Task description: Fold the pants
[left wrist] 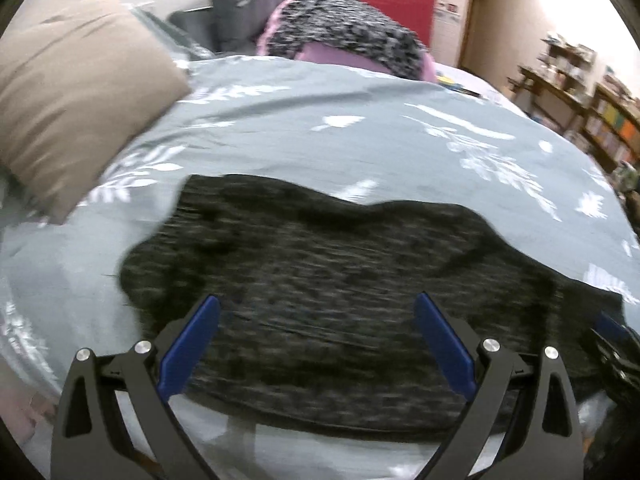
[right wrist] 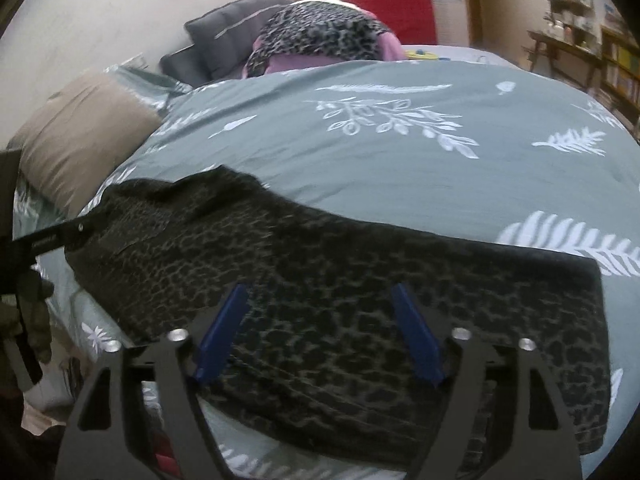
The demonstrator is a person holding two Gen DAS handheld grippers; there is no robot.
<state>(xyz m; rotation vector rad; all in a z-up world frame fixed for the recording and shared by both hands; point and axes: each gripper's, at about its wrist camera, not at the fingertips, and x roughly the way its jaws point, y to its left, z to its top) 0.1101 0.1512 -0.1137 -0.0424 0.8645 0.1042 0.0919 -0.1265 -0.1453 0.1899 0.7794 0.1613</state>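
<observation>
My left gripper (left wrist: 316, 312) has its blue pads spread wide with nothing between them; it hangs over the near half of the pants (left wrist: 340, 300). My right gripper (right wrist: 320, 304) is the same: jaws apart, nothing pinched, poised above the dark leopard-print cloth. In the right wrist view I can also see the black frame of the left gripper coming in from the left edge, at the left end of the pants.

The pants (right wrist: 340, 300) lie folded into a broad band across the near part of the bed, on a grey-green duvet (right wrist: 400, 184) printed with white leaves. A tan pillow (left wrist: 80, 96) sits to the left, just beyond the garment. At the far side of the bed there is a heap of leopard-print and pink cloth (right wrist: 320, 36), with dark grey cushions (right wrist: 232, 28) to its left. Bookshelves (left wrist: 608, 128) stand far right, and the left wrist view is smeared with blur.
</observation>
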